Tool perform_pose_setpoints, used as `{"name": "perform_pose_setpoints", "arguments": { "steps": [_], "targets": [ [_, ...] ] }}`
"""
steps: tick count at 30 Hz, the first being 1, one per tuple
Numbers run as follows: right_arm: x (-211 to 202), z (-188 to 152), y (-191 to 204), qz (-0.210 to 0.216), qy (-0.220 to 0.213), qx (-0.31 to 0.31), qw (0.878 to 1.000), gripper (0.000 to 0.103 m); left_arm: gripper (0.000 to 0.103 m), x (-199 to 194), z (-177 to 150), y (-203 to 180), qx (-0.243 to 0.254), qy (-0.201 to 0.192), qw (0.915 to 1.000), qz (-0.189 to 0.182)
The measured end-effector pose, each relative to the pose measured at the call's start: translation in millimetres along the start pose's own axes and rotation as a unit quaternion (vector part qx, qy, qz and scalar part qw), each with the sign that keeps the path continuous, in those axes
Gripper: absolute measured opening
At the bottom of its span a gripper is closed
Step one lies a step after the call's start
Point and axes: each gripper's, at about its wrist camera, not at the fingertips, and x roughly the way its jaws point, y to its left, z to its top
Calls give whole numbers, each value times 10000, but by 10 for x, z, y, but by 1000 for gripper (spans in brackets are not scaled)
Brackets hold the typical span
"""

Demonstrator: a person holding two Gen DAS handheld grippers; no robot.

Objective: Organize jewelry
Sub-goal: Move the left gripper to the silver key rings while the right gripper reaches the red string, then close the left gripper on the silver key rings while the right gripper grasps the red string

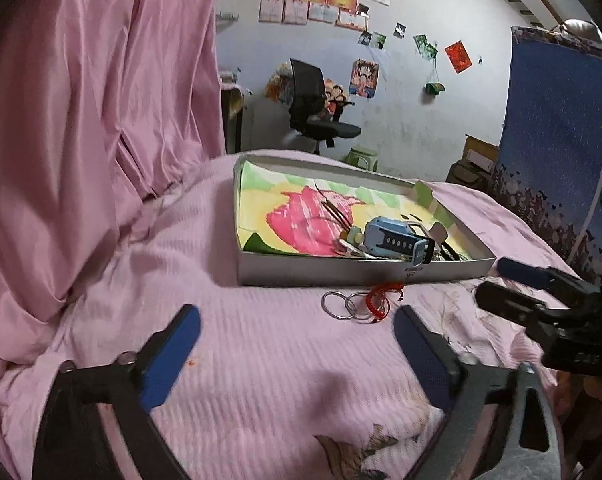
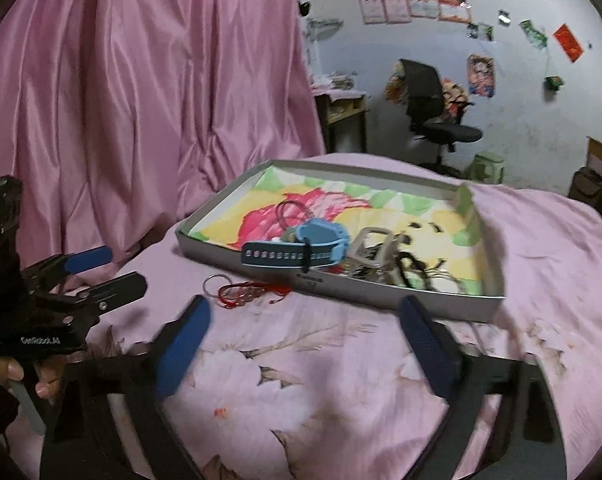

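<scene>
Left wrist view: left gripper (image 1: 297, 344) spread wide, nothing between its blue pads (image 1: 173, 360), low over the pink bedspread (image 1: 261, 380). Right gripper (image 2: 305, 340) likewise wide open and empty; in the left view it shows at 3 o'clock. Loose pieces lie on the bedspread just outside the near wall of the shallow box (image 1: 341, 272), at about 12 o'clock from the left gripper: two linked metal rings (image 1: 343, 305) touching a red cord bracelet (image 1: 381, 300). In the right view the same cord bracelet (image 2: 245, 293) sits at 11 o'clock of the right gripper, with one ring (image 2: 217, 282) just beside it. Inside the box: a blue watch (image 2: 313, 246) with its strap hanging over the near wall, a dark cord loop (image 2: 291, 212), and a tangle of metal and dark cords (image 2: 397, 264), too jumbled to itemise. Judgement: rings light, stiff, likely slippery, lying flat on soft fabric, so pinch across one rim rather than pressing down. Cord bracelet limp and very light; take the bunched middle, and expect the rings to drag along if snagged. Watch heaviest; take hold at the case, not the floppy strap.
</scene>
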Motion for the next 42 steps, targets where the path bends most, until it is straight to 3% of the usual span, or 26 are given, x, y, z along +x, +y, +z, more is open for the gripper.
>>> {"name": "perform_pose_setpoints", "arguments": {
  "steps": [4,11,14,21,26,31,36,42],
  "targets": [
    [171,24,47,246,260,-28,9994,55,74,119,12,25,-79,204,9996,-160],
    [412,40,193,610,577,-255,9961,34,42,401,45,5,-66,740,9958,-533],
    [495,26,239,713,695,-322,9945,26,36,503,60,40,-180,877,9937,-672],
    [631,30,282,945,829,-273,9917,20,28,663,95,96,-411,1075,9891,-921],
    [662,49,307,1063,786,-261,9909,20,28,771,114,112,-506,1261,9848,-1085],
    [732,44,318,1140,888,-255,9892,20,23,869,134,105,-522,1410,9833,-1029],
    [826,41,312,1217,1021,-195,9871,14,11,944,150,93,-551,1503,9825,-958],
    [849,1,287,1241,1057,-102,9866,4,4,939,125,107,-580,1388,9837,-982]
  ]
}}
